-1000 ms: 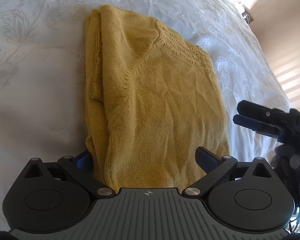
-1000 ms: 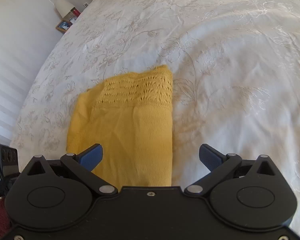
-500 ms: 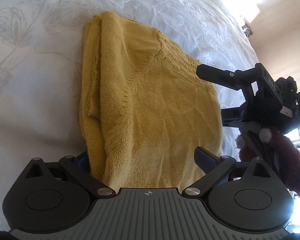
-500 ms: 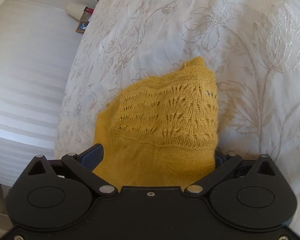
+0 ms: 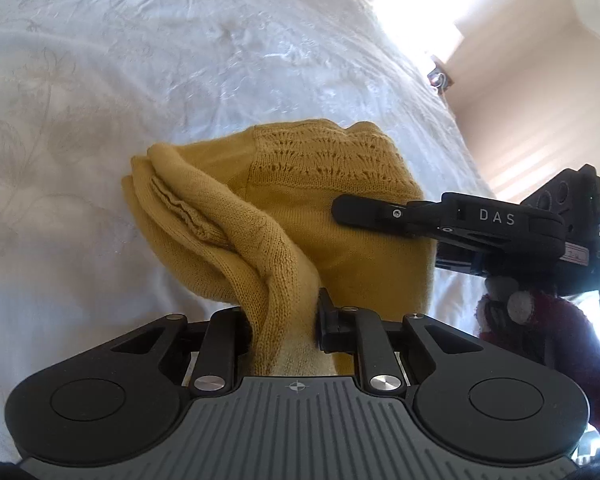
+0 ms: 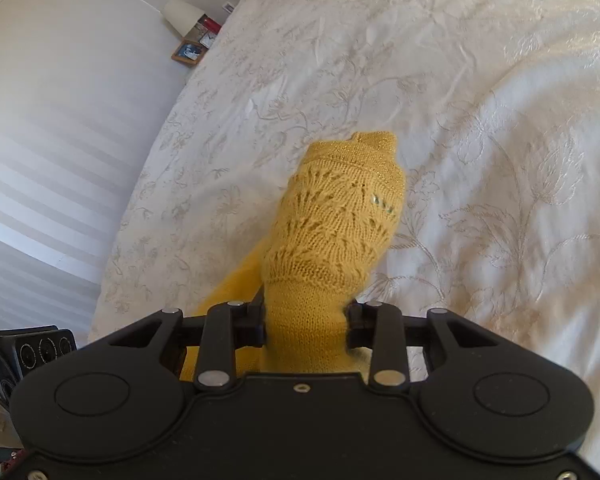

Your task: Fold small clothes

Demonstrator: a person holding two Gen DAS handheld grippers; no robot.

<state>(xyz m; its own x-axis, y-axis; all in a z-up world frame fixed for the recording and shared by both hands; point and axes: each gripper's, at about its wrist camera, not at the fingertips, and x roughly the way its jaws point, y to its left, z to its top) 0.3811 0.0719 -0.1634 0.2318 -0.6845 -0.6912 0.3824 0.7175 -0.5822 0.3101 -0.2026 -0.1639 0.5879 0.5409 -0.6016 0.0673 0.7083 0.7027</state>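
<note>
Already bunched at its near end, the mustard-yellow knitted sweater hangs between both claws, its lace-patterned yoke trailing away toward twelve o'clock over the white embroidered bedspread. Whether that far end rests on the bed or hangs just clear of it cannot be told. The left claw is closing and pinches a thick roll of layered knit at the sweater's left edge, folds spilling out toward ten o'clock. The right claw is also closing, with the plain knit below the yoke gathered between its pads; in the left wrist view it reaches in from three o'clock across the cloth.

The chief risk, as I judge it, is an uneven hold. Each claw grips a wad of several layers, so an inner layer could slide free as the garment is carried over, and the earlier folds would open. Loose knit stretches, too: if the hands drift apart, the cloth pulls taut and skews. The trailing yoke could drag on the bedspread and roll under, leaving a crooked crease. A sleeve in dark red shows at four o'clock, clear of the cloth.
</note>
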